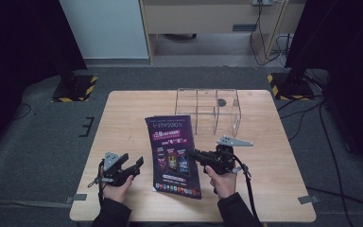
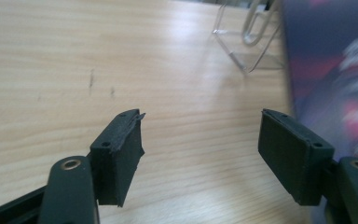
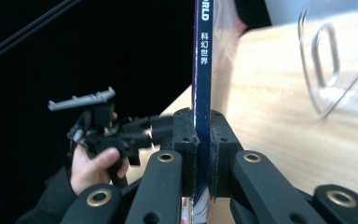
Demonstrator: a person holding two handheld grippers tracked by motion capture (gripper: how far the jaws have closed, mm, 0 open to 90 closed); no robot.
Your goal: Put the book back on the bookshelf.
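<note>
A dark purple magazine is lifted over the middle of the wooden table, its cover facing up. My right gripper is shut on its right edge. In the right gripper view the jaws clamp the thin spine between the pads. My left gripper hangs just left of the magazine, apart from it. In the left gripper view this gripper stands open with only bare table between the jaws, and the blurred magazine lies to its right.
A clear acrylic divided box stands at the table's back right, behind the magazine. Black stands on yellow-striped bases sit on the floor at back left and back right. Cables trail along the floor to the right.
</note>
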